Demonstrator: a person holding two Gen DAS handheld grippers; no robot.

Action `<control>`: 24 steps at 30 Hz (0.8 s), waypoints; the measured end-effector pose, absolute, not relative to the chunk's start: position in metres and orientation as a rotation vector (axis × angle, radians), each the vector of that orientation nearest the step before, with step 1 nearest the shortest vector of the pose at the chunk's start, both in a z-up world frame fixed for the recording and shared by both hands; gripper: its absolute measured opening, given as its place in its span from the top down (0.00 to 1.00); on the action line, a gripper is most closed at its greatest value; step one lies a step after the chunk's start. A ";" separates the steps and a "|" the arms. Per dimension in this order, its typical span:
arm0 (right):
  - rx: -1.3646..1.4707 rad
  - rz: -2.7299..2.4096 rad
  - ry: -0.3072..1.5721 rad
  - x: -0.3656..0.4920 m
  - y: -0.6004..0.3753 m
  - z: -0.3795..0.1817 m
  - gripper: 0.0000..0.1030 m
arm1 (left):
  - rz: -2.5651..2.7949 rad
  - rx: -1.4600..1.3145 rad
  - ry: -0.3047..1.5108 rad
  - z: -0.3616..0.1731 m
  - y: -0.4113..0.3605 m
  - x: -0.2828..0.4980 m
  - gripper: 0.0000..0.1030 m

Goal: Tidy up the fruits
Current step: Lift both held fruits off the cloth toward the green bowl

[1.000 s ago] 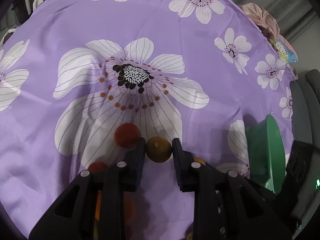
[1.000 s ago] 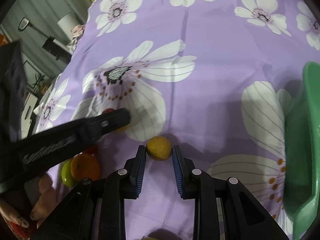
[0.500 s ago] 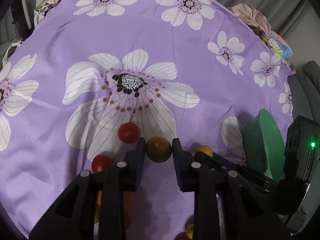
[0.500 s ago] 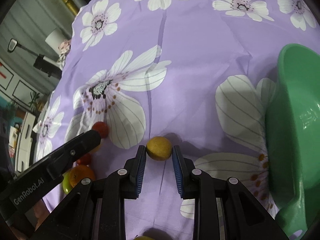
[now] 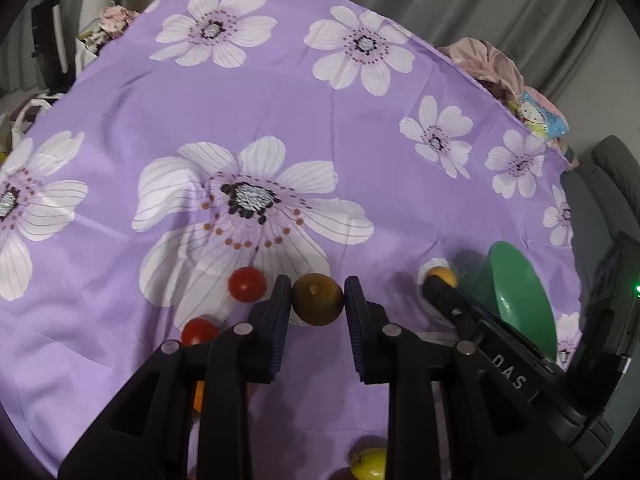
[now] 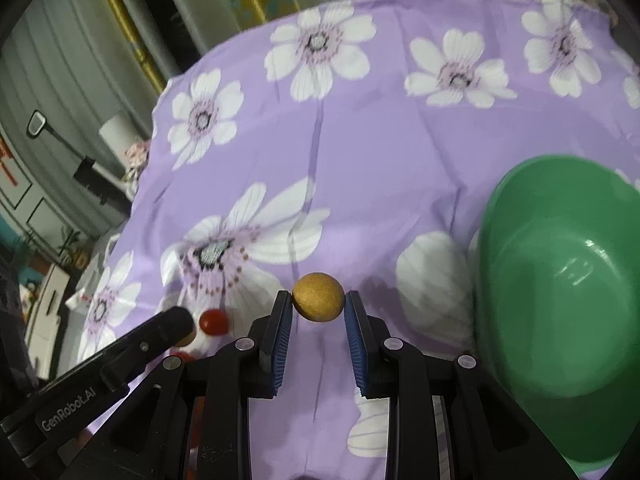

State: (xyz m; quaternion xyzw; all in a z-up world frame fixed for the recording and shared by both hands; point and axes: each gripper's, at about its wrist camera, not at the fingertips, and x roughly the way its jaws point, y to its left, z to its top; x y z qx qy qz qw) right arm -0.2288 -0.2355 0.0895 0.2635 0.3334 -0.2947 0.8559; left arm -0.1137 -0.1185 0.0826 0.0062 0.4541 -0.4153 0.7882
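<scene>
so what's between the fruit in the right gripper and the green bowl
Nothing but bare cloth. In the right wrist view, only the purple flowered tablecloth shows between the tan fruit held in the right gripper and the green bowl.

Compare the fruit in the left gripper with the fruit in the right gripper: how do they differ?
The left gripper holds a brownish-olive fruit with a stem nub showing; the right gripper holds a yellow-tan fruit with no stem in view. The left one looks smooth and darker; the right one looks matte and paler. Both are small and round, each clamped between its gripper's fingertips above the purple flowered cloth.
</scene>
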 end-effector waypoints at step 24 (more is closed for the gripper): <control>0.539 -0.765 0.506 -0.281 -0.239 0.144 0.73 | -0.915 -0.051 0.783 0.130 -0.093 -0.135 0.74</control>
